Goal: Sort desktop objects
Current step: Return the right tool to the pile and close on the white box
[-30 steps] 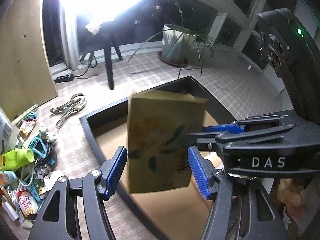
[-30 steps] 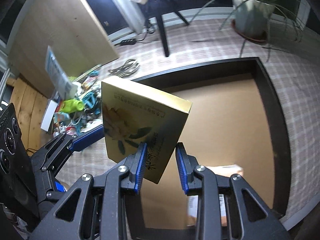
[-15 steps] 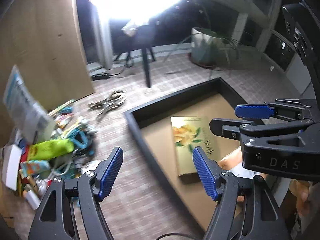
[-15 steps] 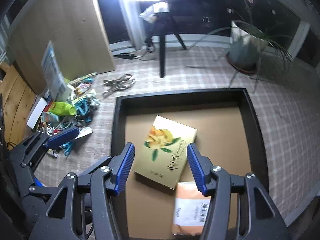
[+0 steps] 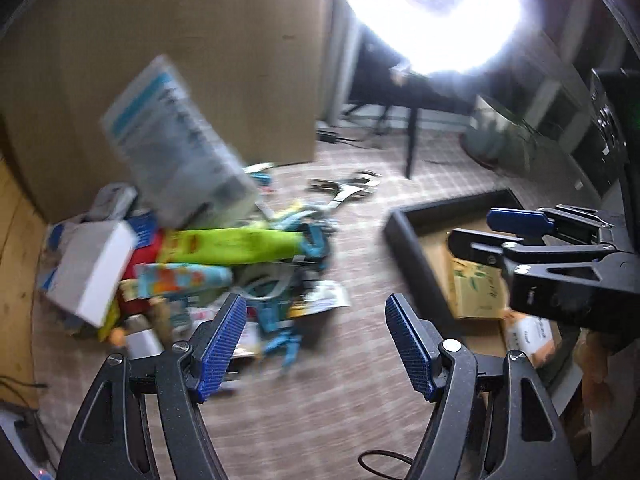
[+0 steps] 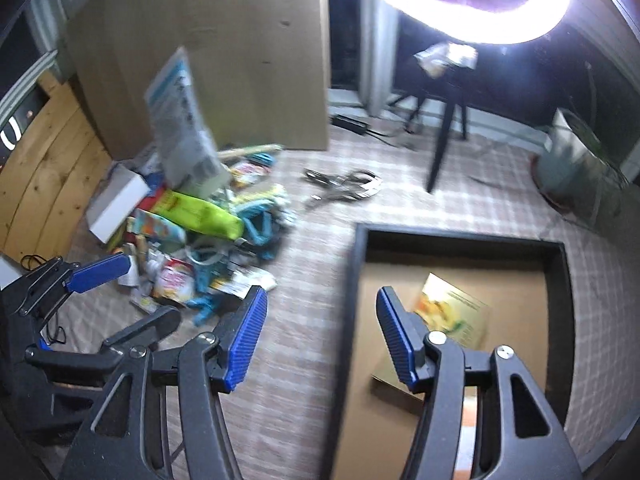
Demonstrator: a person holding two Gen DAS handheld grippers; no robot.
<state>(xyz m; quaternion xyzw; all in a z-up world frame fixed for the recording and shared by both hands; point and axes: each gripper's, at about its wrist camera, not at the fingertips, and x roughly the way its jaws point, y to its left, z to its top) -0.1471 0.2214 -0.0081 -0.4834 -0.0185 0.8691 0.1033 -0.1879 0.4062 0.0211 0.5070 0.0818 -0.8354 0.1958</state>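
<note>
A pile of small desktop objects (image 5: 208, 264) lies on the checked cloth at the left, with a lime-green tube (image 5: 228, 246) on top; it also shows in the right wrist view (image 6: 192, 232). A black tray (image 6: 360, 280) sits at the right and holds the yellow flower-print box (image 6: 452, 312) and an orange packet (image 5: 528, 332). My left gripper (image 5: 316, 344) is open and empty above the cloth between pile and tray. My right gripper (image 6: 320, 336) is open and empty over the tray's left wall.
A white box (image 5: 92, 272) and a tilted blue-and-white packet (image 5: 176, 148) sit in the pile. Metal pliers (image 6: 340, 184) lie behind it. A wooden board (image 6: 224, 48), a ring light on a tripod (image 6: 444, 148) and a potted plant (image 6: 576, 160) stand at the back.
The right gripper let go of the yellow box, which now lies flat in the tray. Both grippers have swung left toward the pile, jaws open.
</note>
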